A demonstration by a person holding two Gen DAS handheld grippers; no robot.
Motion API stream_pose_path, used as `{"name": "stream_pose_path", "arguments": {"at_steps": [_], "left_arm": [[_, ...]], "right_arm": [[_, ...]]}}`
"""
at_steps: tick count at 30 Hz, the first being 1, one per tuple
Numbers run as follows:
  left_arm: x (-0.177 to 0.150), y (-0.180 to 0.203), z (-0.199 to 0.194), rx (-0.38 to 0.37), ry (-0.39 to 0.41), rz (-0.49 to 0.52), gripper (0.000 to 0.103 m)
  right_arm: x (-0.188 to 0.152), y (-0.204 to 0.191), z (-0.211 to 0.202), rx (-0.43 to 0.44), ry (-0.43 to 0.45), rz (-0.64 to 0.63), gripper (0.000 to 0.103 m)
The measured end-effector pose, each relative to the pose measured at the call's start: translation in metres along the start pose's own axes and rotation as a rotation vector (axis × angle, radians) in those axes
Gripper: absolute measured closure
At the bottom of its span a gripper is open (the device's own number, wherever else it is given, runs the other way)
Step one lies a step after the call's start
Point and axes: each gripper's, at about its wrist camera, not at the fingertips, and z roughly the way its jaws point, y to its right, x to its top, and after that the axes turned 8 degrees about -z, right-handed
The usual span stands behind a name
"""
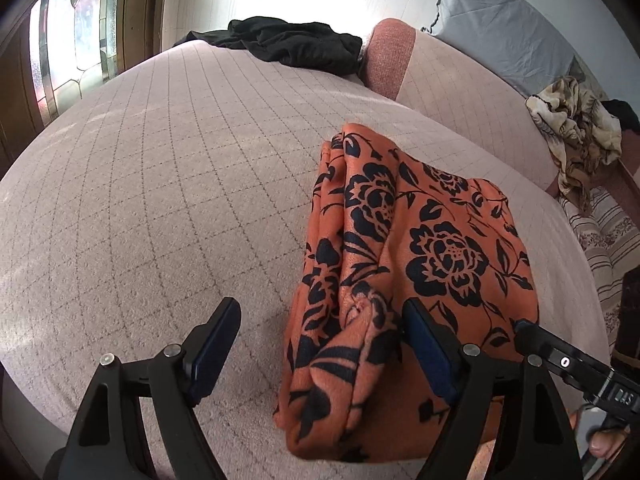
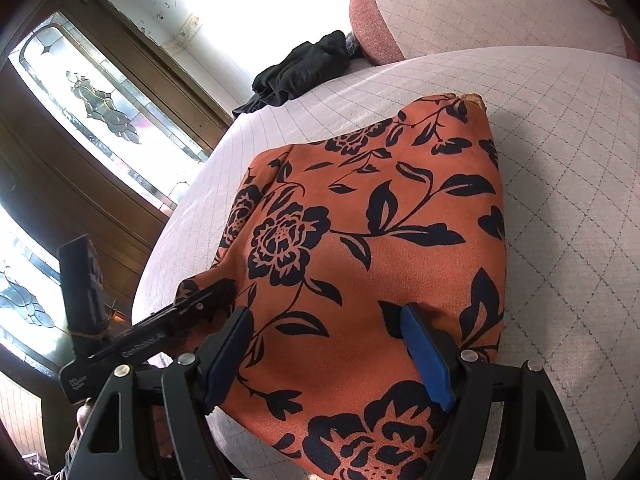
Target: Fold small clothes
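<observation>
An orange garment with black flowers (image 1: pixel 416 248) lies folded in a thick stack on the pale quilted couch seat (image 1: pixel 160 184). My left gripper (image 1: pixel 320 340) is open at the stack's near left edge, with the bunched fold between its fingers and nothing pinched. In the right wrist view the same garment (image 2: pixel 360 232) fills the middle. My right gripper (image 2: pixel 328 344) is open just above its near end, fingers spread over the cloth. The other gripper's tip (image 2: pixel 208 300) touches the garment's left corner there.
A black garment (image 1: pixel 288 44) lies crumpled at the far end of the seat by the pink armrest (image 1: pixel 388 56). A beige patterned cloth (image 1: pixel 576 128) and a striped cushion (image 1: pixel 600 240) lie at the right. A glass door (image 2: pixel 100 96) stands beyond the couch.
</observation>
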Motion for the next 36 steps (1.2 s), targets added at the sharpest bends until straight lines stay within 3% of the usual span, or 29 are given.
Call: {"name": "stream_pose_path", "arguments": {"at_steps": [2, 3, 4, 5, 6, 7, 11, 13, 16, 18, 20, 21, 24, 27, 31, 34, 36], "left_arm": [[-0.012, -0.002, -0.002, 0.069, -0.015, 0.057, 0.02], [-0.019, -0.007, 0.008, 0.072, -0.076, 0.068, 0.024], [-0.023, -0.015, 0.015, 0.03, -0.115, 0.029, 0.027], [-0.02, -0.018, 0.011, 0.007, -0.105, 0.003, 0.033], [-0.016, -0.017, 0.007, -0.051, -0.131, -0.008, 0.061], [-0.014, -0.015, 0.006, -0.109, -0.169, -0.024, 0.075], [-0.012, -0.009, 0.006, -0.093, -0.18, -0.015, 0.069], [-0.007, -0.014, -0.004, -0.09, -0.189, -0.041, 0.053], [0.013, -0.012, -0.022, -0.106, -0.097, -0.021, 0.043], [0.035, -0.002, -0.012, -0.105, -0.083, 0.014, 0.043], [0.06, 0.008, 0.013, -0.124, -0.118, 0.013, 0.053], [0.071, 0.014, 0.028, -0.125, -0.147, 0.011, 0.065], [0.091, 0.032, 0.09, -0.049, -0.228, 0.046, 0.079], [0.1, 0.023, 0.111, -0.058, -0.25, -0.023, 0.072], [0.095, 0.025, 0.073, -0.022, -0.154, 0.029, 0.071], [0.071, 0.021, 0.036, -0.053, -0.11, 0.034, 0.056], [0.05, 0.019, 0.017, -0.071, -0.107, 0.042, 0.055]], "right_arm": [[0.0, 0.003, 0.0, 0.015, 0.005, 0.011, 0.024], [-0.001, 0.004, 0.0, 0.021, 0.012, 0.02, 0.024], [-0.002, 0.004, 0.0, 0.025, 0.017, 0.024, 0.024], [-0.002, 0.004, 0.0, 0.025, 0.019, 0.022, 0.024], [-0.002, 0.003, 0.0, 0.023, 0.018, 0.015, 0.024], [-0.002, 0.003, 0.0, 0.02, 0.015, 0.006, 0.024], [0.001, 0.008, 0.0, 0.036, 0.009, 0.024, 0.024], [0.0, 0.009, -0.001, 0.05, 0.012, 0.031, 0.024], [-0.001, 0.01, -0.002, 0.061, 0.014, 0.025, 0.024], [-0.001, 0.011, -0.002, 0.066, 0.016, 0.03, 0.024], [-0.001, 0.011, -0.002, 0.072, 0.019, 0.034, 0.024], [-0.001, 0.012, -0.002, 0.076, 0.019, 0.035, 0.024], [-0.001, 0.015, -0.003, 0.097, 0.023, 0.048, 0.024], [0.0, 0.017, -0.003, 0.108, 0.02, 0.062, 0.024], [0.0, 0.015, -0.002, 0.105, 0.018, 0.057, 0.024], [-0.001, 0.014, -0.002, 0.1, 0.022, 0.055, 0.023], [0.0, 0.013, -0.003, 0.096, 0.023, 0.062, 0.023]]}}
